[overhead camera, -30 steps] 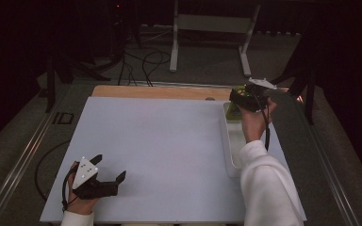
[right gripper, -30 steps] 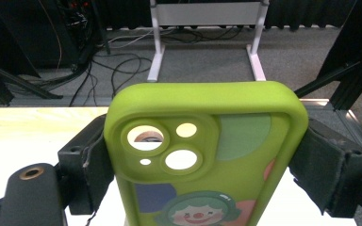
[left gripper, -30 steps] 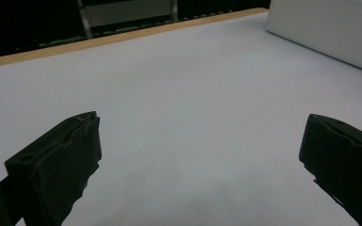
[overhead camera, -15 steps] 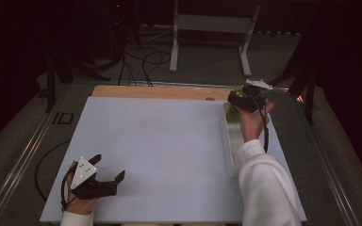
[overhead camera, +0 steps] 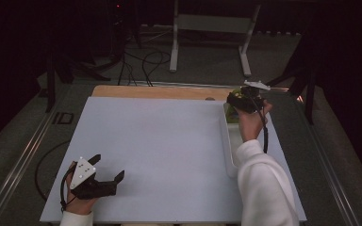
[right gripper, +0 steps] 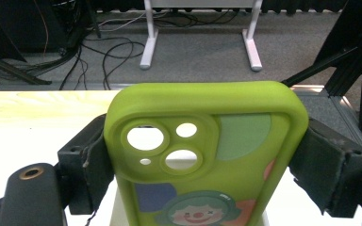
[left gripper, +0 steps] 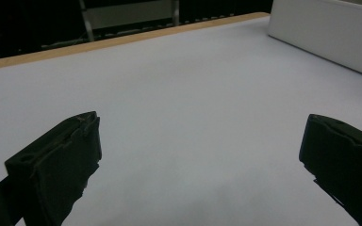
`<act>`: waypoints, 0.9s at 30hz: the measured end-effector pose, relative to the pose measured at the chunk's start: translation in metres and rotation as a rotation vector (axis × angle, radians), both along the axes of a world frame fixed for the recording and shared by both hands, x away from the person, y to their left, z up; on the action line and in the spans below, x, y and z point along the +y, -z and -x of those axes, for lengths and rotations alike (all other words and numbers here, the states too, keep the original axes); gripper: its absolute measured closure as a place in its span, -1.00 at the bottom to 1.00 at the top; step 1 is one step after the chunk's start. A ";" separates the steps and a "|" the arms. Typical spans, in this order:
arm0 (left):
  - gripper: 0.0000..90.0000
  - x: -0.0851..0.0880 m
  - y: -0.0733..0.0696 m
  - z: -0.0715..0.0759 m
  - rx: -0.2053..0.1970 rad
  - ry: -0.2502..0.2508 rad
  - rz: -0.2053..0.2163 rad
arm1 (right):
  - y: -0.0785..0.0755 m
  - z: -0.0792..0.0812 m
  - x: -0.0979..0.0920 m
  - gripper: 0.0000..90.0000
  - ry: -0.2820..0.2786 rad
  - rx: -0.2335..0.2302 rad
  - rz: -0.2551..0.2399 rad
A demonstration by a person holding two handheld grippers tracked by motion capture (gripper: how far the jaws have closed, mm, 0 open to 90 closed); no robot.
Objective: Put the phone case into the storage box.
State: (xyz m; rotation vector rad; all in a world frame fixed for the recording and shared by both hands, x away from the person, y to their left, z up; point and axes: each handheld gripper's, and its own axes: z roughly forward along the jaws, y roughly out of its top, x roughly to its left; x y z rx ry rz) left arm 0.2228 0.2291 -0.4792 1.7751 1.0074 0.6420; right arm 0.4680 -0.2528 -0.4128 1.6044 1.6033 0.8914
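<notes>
High view: right gripper (overhead camera: pixel 239 100) clamped on green case (overhead camera: pixel 236 93) above white tray (overhead camera: pixel 228 155) at bench's (overhead camera: pixel 169 141) far right corner; left gripper (overhead camera: pixel 104 175) wide open, holding nothing, near left front corner. Left gripper view: bare white surface, tray wall (left gripper: pixel 325 33). Right gripper view: case (right gripper: pixel 207 155) squeezed between jaws, cables on the floor beyond.

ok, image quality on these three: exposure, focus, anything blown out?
High view: dark surround, white table evenly lit, green phone case small and dim. Left gripper view: left gripper soft-edged and close, the table dull grey. Right gripper view: phone case sharp, the white surface below blown out.
</notes>
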 end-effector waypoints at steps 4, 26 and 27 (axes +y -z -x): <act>-1.00 0.000 0.000 0.000 0.001 0.003 -0.005 | 0.001 0.000 0.000 -0.65 -0.004 0.003 0.002; -1.00 -0.001 0.001 -0.001 0.006 0.004 -0.006 | 0.015 0.001 -0.002 -0.65 0.000 0.024 -0.012; -1.00 -0.001 0.001 0.000 0.005 0.005 -0.008 | 0.015 0.001 -0.001 -0.65 -0.002 0.025 -0.007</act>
